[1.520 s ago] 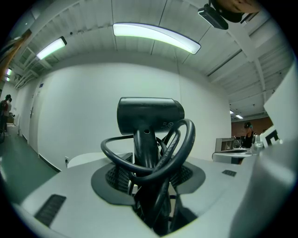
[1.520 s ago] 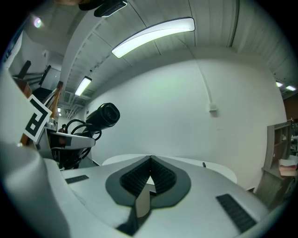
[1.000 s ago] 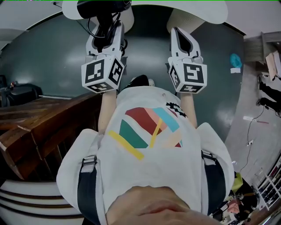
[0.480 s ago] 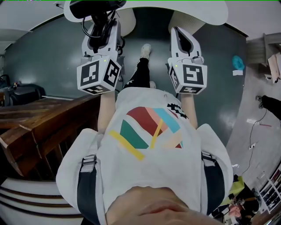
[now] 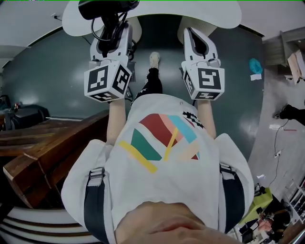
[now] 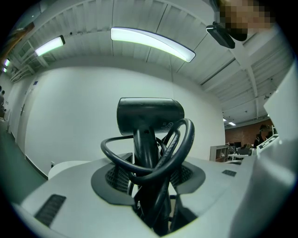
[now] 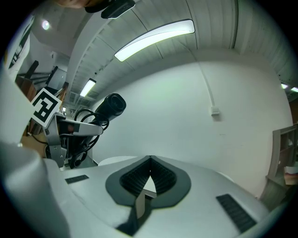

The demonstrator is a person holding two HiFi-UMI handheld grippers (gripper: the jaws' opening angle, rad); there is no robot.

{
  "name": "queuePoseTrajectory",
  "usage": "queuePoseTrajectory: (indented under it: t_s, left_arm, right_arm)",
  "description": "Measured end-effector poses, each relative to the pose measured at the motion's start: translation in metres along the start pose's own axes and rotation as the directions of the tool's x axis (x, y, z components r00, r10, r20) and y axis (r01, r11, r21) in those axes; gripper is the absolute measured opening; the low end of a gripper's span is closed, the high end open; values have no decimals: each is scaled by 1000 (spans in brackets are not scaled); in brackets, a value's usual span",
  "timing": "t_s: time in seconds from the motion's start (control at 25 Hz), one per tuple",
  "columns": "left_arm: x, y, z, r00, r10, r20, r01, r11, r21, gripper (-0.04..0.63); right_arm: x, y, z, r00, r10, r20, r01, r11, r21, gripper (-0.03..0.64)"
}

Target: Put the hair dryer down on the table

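Left claw [image 6: 150,176] clamped on handle of black plastic hair dryer [image 6: 150,116], black cord [image 6: 188,139] looped round it. Right claw [image 7: 148,181] closed, empty. Round white desk [image 5: 209,12] far ahead.

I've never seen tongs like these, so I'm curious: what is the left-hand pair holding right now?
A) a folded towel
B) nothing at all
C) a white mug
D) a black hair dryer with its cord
D: in the left gripper view the black hair dryer stands upright with its handle clamped between the left tongs, and its cord loops around the handle.
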State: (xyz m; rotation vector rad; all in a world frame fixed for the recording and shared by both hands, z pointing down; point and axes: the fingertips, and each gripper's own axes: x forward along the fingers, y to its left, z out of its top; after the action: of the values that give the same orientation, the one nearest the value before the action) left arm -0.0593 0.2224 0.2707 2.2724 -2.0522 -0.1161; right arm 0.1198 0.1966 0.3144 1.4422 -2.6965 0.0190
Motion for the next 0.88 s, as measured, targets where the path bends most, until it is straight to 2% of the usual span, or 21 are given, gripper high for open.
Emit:
queuePoseTrajectory:
  t_s: [0.32, 0.56, 0.76, 0.88]
  left_arm:
    - [35, -1, -3, 1000, -9, -18, 10, 1000, 23, 221]
    - [48, 7, -17, 998, -17, -65, 17, 1000, -3, 221]
    - [60, 11, -16, 998, -25, -58, 25, 1000, -5, 221]
    - [72, 12, -20, 998, -32, -58, 32, 999, -5, 221]
  right_arm:
    - [24, -16, -4, 1000, 4, -8, -4, 1000, 12, 11]
    - [38, -13, -5, 999, 39, -7, -39, 997, 64, 11]
    - [50, -19, -4, 1000, 18, -12, -18, 999, 31, 11]
    - [59, -22, -8, 999, 35, -11, -34, 999, 39, 11]
